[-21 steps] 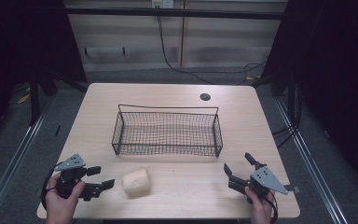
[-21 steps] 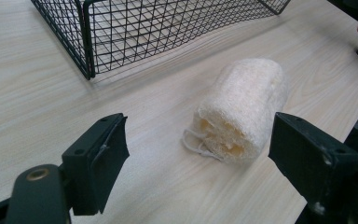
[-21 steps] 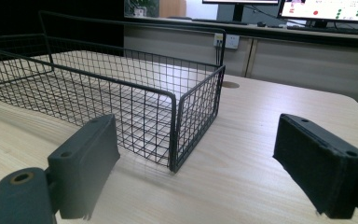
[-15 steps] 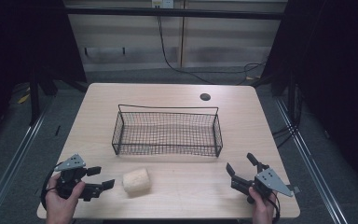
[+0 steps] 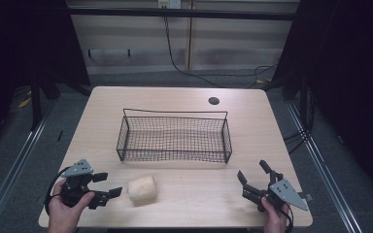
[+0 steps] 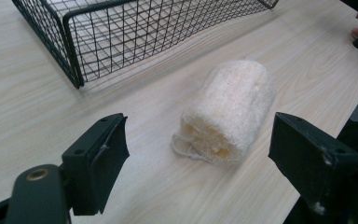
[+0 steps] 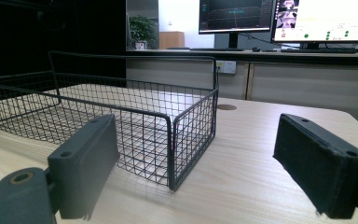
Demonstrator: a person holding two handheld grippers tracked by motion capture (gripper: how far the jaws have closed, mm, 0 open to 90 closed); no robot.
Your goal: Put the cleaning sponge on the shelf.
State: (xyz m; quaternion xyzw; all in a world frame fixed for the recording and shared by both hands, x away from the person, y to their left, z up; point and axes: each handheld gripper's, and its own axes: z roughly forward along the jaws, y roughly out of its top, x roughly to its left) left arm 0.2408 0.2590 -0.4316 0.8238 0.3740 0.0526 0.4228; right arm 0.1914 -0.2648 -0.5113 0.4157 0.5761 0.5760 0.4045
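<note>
Left gripper (image 5: 108, 184) spread wide, lower left of frame, just beside loofah roll (image 5: 142, 189). Right gripper (image 5: 253, 177) likewise released, lower right. Soft roll likely to squash or slip sideways across tabletop (image 5: 184, 204), missing wire basket (image 5: 175, 138).

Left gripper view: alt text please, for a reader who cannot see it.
A pale, fibrous loofah roll lies on its side on the light wooden table, just ahead of the open black left gripper. A black wire mesh basket stands behind it.
</note>
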